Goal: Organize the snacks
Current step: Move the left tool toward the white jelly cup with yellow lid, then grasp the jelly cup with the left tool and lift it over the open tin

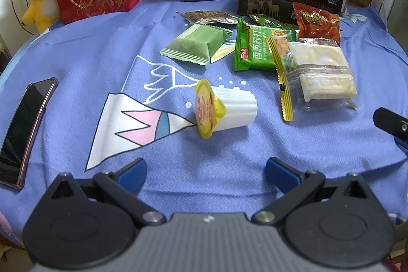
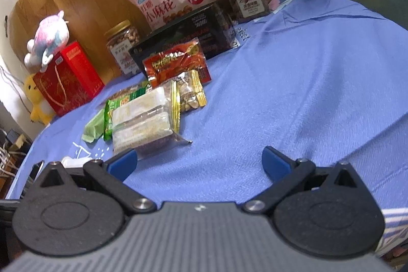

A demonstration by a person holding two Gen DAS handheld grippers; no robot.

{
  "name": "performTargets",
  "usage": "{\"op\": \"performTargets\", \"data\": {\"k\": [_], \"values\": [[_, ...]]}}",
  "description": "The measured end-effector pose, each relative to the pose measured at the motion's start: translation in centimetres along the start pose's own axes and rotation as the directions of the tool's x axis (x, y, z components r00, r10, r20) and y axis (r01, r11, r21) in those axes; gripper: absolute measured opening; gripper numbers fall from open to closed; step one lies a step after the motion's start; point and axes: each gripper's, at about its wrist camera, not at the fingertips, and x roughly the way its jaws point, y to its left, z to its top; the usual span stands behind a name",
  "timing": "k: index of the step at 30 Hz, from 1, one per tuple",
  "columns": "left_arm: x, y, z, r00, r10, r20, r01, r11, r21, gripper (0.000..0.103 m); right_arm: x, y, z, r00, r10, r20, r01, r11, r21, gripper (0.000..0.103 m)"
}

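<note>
Claw on the left gapes wide and empty, squared up to the tipped white ribbed jelly cup lying just beyond it, while the right claw hangs equally agape, holding nothing.

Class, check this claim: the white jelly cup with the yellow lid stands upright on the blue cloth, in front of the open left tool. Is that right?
Not quite. The jelly cup lies on its side, its yellow lid facing left, as the left wrist view shows. The rest holds: it rests on the blue cloth, in front of the open left tool.

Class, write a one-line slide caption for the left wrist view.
Open left gripper faces a tipped jelly cup on the blue cloth, snack packets piled behind.
</note>
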Motion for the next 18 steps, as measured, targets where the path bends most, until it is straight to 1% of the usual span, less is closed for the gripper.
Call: {"op": "performTargets", "data": {"k": [6,8,10,12,14,15,16,18], "values": [[-0.3,0.4,-0.8,0.999,-0.031,0.044,0.029,0.999,0.026,0.103,0.2,0.2,0.1,1.0,-0.015,-0.008,0.015,0.999,-0.044,0.103],[-0.4,0.5,-1.0,0.997,-0.037,0.062,0.035,0.999,0.035,0.103,0.1,0.0,0.1,1.0,-0.005,0.005,0.005,0.999,-0.037,0.103],[-0.4,0.7,-1.0,0.996,-0.054,0.073,0.05,0.997,0.061,0.103,0.0,0.1,0.2,1.0,-0.004,0.018,0.005,0.998,-0.059,0.103],[-0.6,1.4,-0.7,0.991,-0.094,0.094,0.086,0.993,0.082,0.103,-0.2,0.2,0.4,0.999,0.002,0.036,0.001,0.995,-0.098,0.103],[-1.3,2.5,-0.3,0.979,-0.134,0.153,0.124,0.99,0.073,0.103,-0.2,0.4,0.8,0.999,0.022,0.04,-0.017,0.991,-0.134,0.103],[-1.9,3.1,0.1,0.97,-0.148,0.191,0.137,0.988,0.07,0.103,-0.2,0.5,1.0,0.999,0.034,0.041,-0.027,0.988,-0.151,0.097],[-2.3,3.7,0.6,0.965,-0.151,0.217,0.14,0.988,0.066,0.103,-0.1,0.7,1.2,0.998,0.045,0.037,-0.038,0.985,-0.17,0.089],[-3.1,5.0,1.6,0.95,-0.162,0.268,0.156,0.987,0.042,0.103,0.1,1.4,1.4,0.996,0.081,0.023,-0.074,0.974,-0.213,0.081]]}}
